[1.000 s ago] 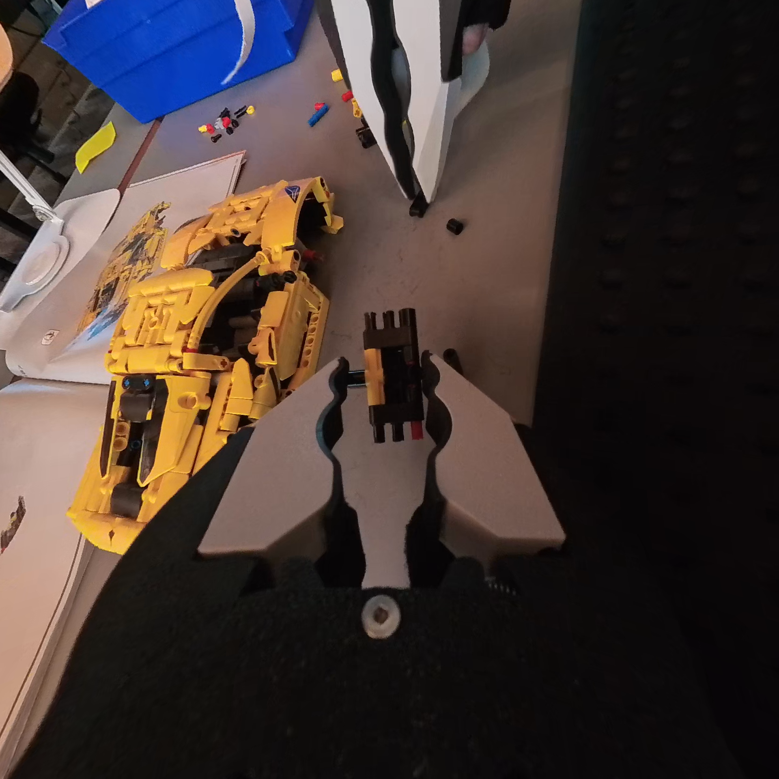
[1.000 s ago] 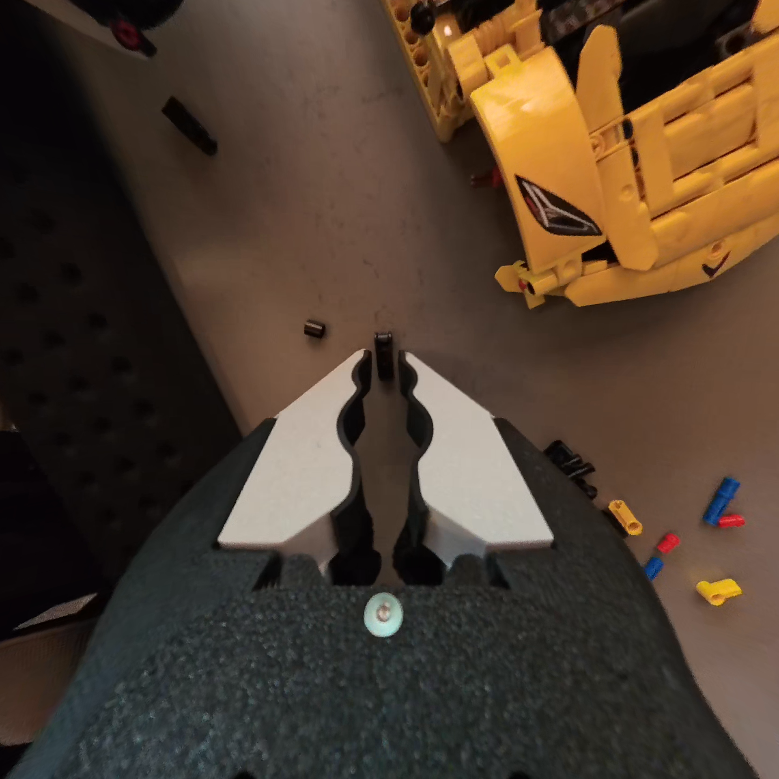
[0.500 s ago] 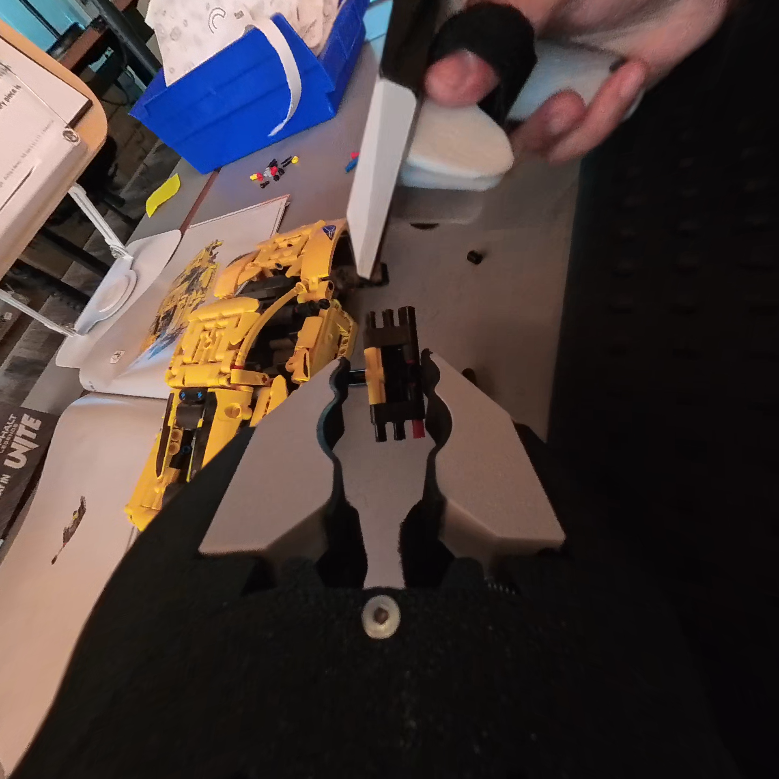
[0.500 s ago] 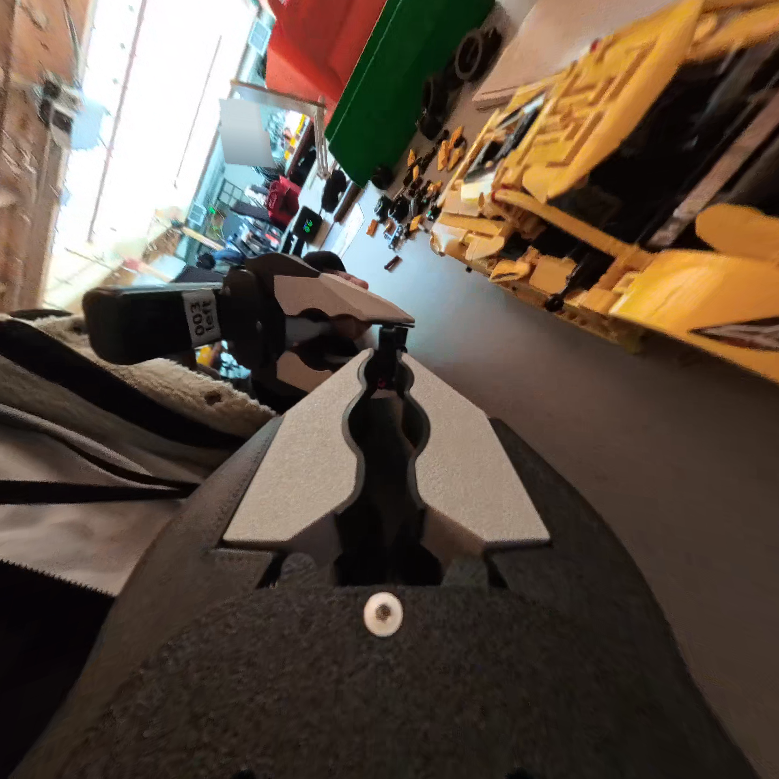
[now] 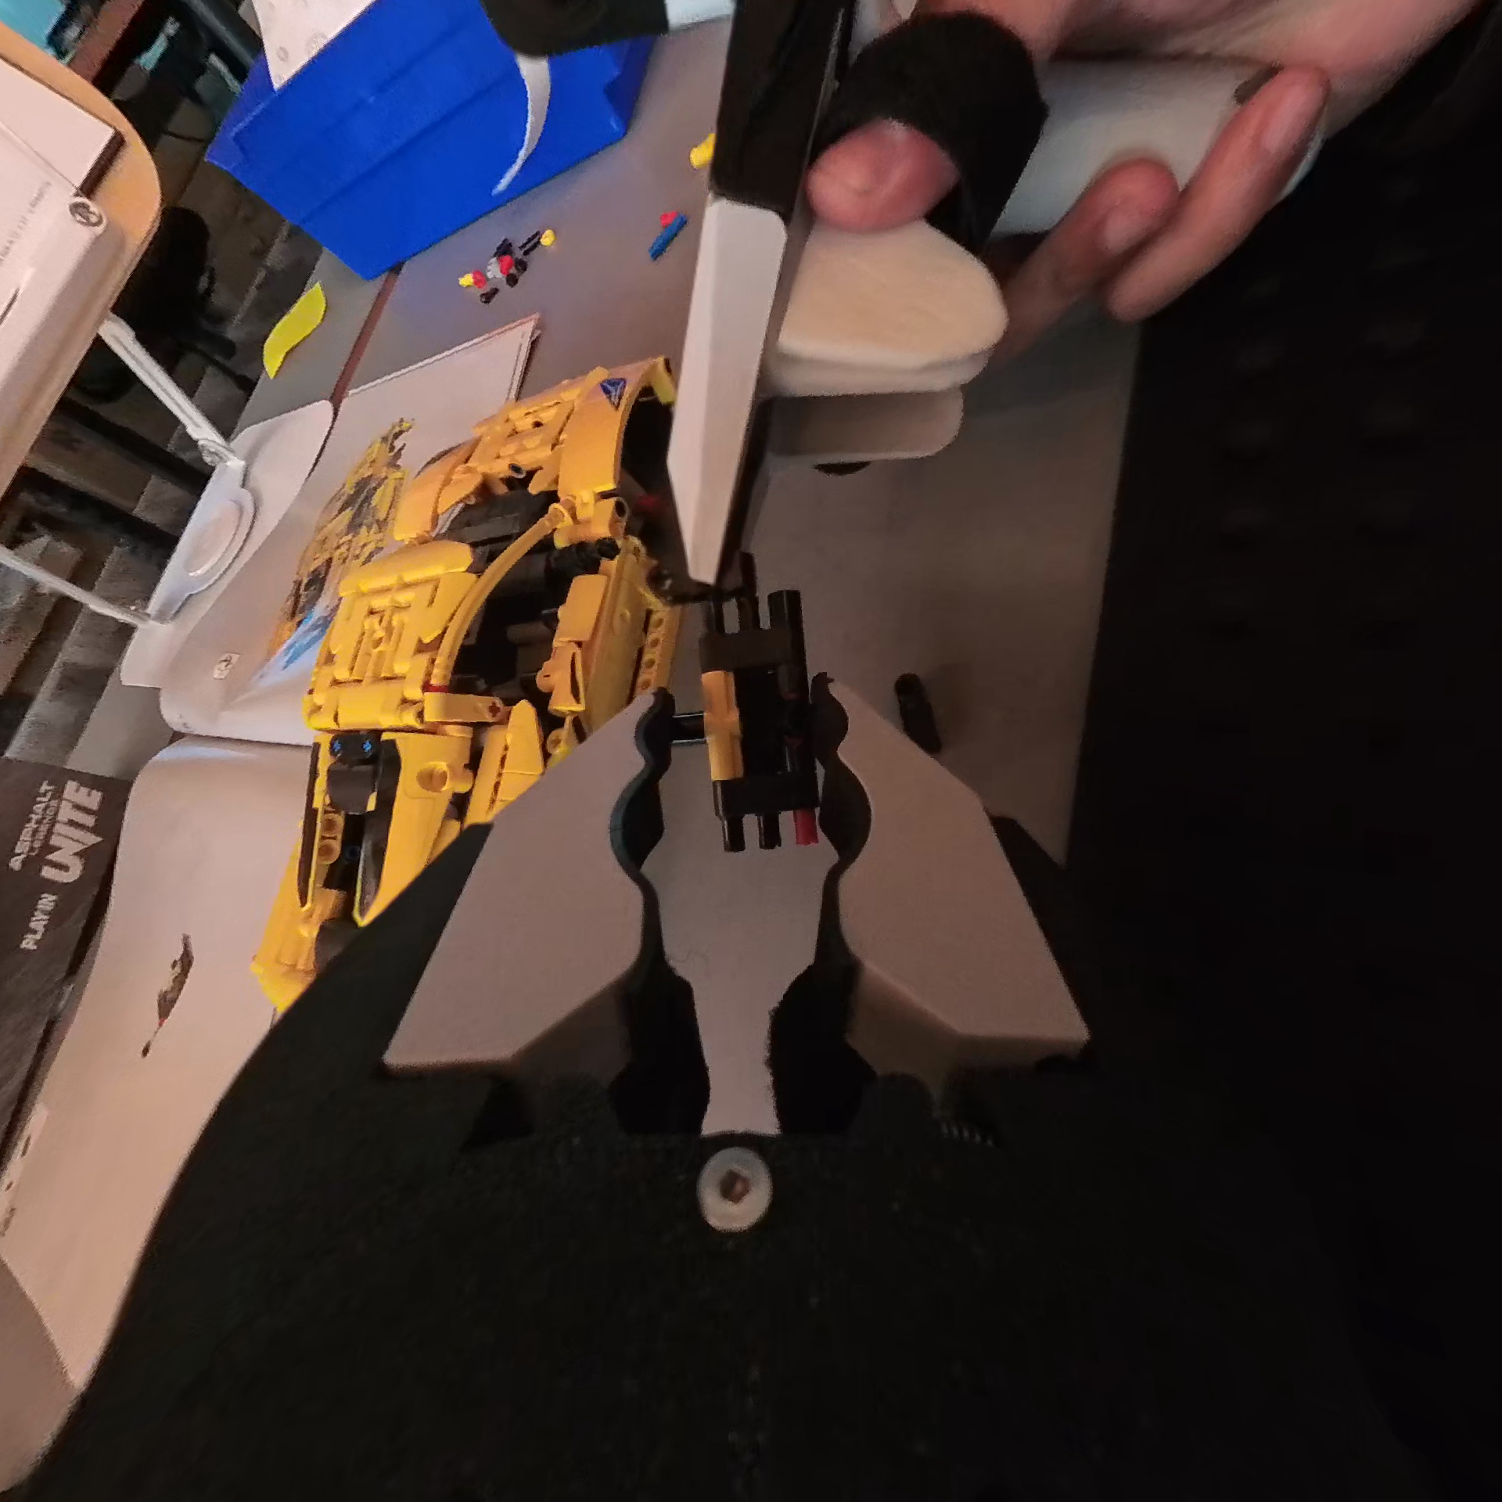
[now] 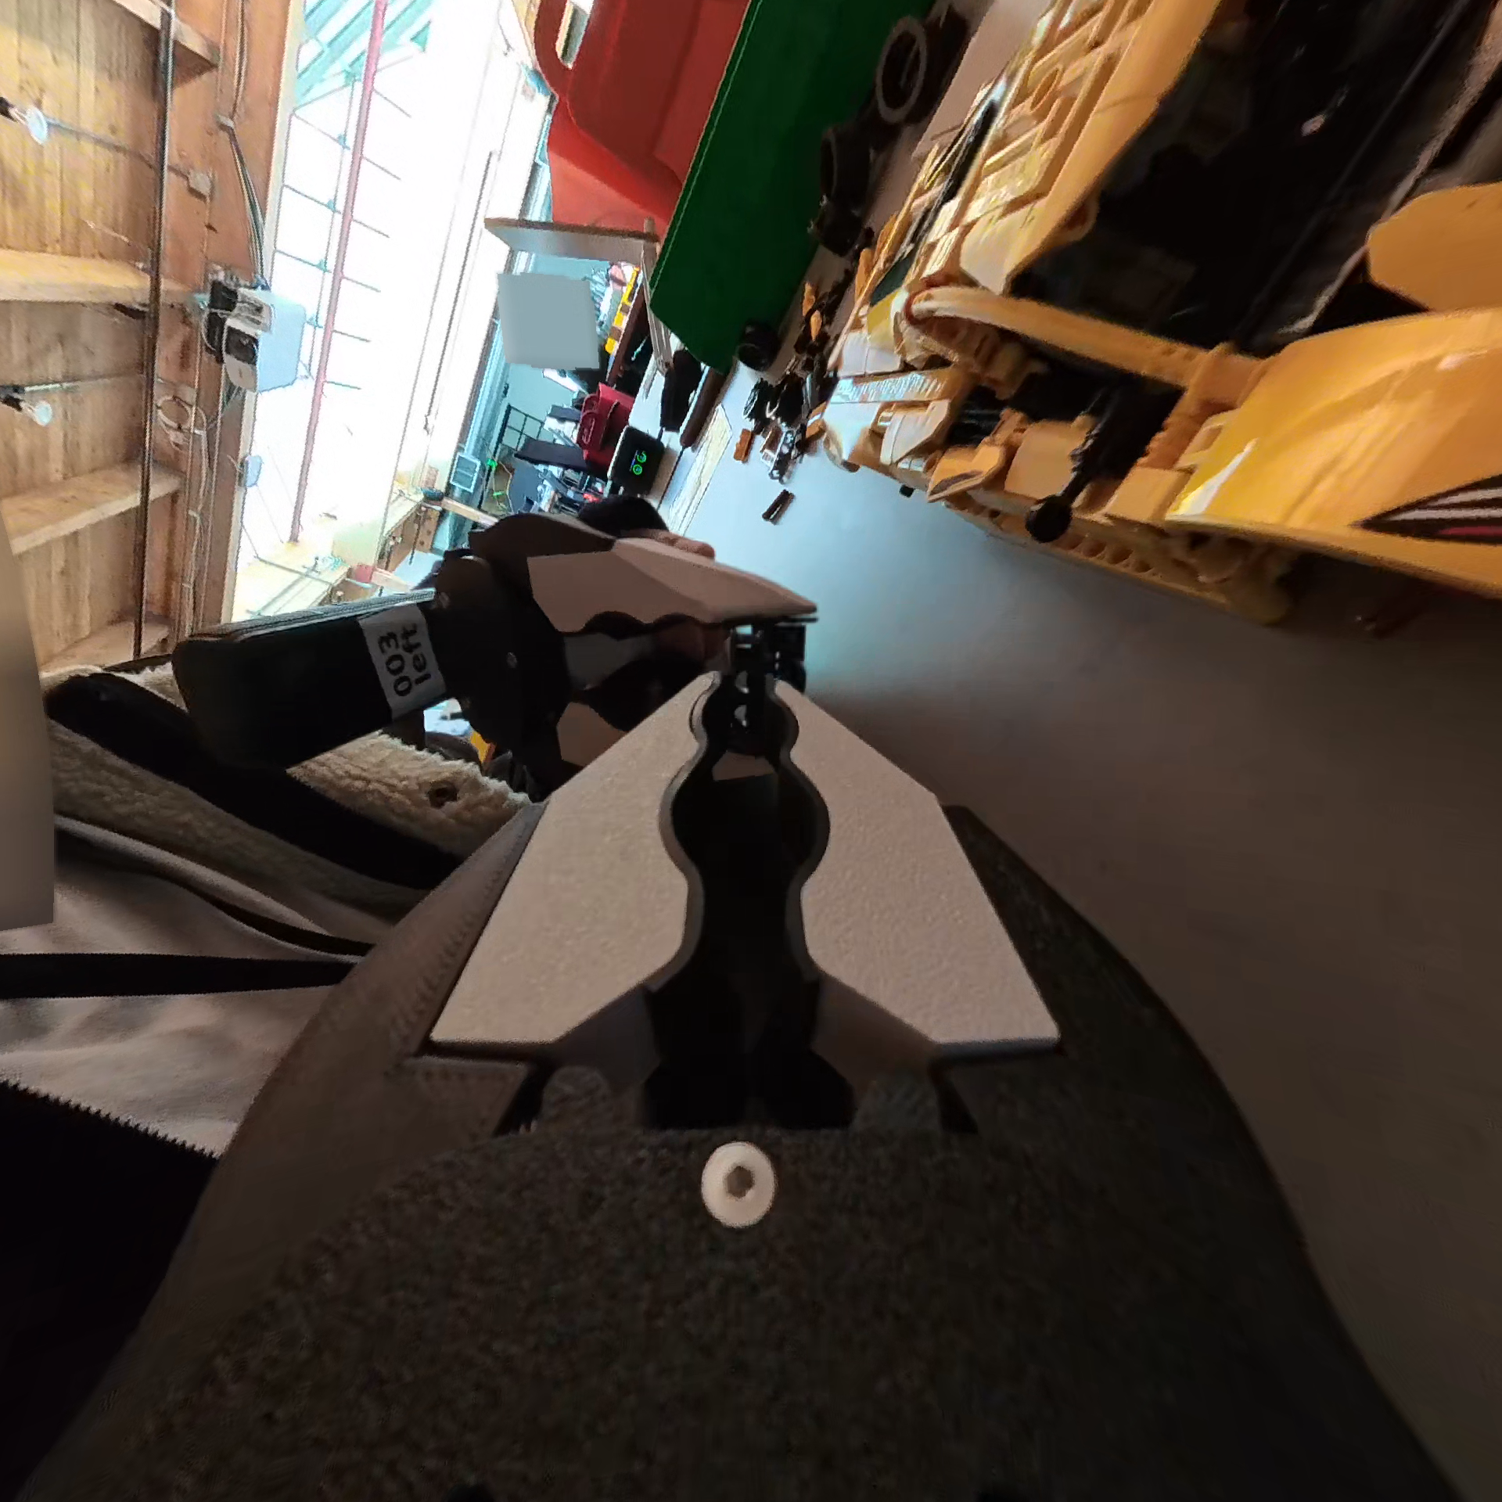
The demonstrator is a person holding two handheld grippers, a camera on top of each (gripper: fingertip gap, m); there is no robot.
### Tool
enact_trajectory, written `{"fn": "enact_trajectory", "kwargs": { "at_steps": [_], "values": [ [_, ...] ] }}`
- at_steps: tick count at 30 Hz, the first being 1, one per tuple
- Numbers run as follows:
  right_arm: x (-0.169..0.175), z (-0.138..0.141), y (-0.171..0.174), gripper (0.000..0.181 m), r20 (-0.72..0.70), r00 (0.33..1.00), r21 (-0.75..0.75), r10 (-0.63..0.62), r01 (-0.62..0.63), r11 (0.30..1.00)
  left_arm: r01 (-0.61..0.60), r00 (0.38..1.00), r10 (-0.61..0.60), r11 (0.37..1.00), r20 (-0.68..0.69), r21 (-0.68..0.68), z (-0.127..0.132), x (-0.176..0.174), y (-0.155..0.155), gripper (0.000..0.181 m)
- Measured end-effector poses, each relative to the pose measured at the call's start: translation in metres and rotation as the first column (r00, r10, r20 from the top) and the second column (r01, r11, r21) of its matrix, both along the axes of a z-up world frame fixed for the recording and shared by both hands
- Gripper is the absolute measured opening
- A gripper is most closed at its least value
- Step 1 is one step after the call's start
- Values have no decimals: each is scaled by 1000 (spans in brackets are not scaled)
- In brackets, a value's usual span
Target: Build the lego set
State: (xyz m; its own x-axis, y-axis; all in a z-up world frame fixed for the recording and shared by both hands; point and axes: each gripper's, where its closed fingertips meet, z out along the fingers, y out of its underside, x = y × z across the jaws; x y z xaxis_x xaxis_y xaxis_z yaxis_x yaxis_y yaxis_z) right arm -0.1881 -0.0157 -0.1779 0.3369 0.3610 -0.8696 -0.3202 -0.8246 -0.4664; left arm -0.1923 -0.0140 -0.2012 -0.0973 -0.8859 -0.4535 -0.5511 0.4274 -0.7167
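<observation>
The left gripper (image 5: 735, 731) jaws clamp a black-and-yellow lego subassembly (image 5: 756, 723). The right gripper (image 6: 744, 707) jaws pinch a small black pin (image 6: 752, 679), its seating unclear. A blue bin (image 5: 423, 138), far left on the bench (image 5: 935, 569), holds paper.

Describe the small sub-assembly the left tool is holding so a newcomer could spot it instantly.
Start at the big yellow lego car on the grey table. Just right of its side, the left tool grips a small black sub-assembly. Unlike the loose pieces on the table, it has one yellow beam and one red pin end.
</observation>
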Motion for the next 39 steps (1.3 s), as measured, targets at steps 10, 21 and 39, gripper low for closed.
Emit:
{"fn": "enact_trajectory", "kwargs": {
  "at_steps": [10, 21, 39],
  "values": [
    [2, -7, 3, 6, 63, 998, 8, -28, 28, 1000, -9, 1000, 10, 999, -13, 49, -2, 0, 2, 34],
    [-1, -4, 0, 6, 20, 1000, 6, 11, -11, 1000, -6, 1000, 6, 999, -11, 50, 0, 0, 0, 34],
    [-14, -8, -4, 7, 166, 984, 51, 68, -77, 996, -9, 996, 16, 996, -87, 84, -16, -1, 2, 34]
  ]
}}
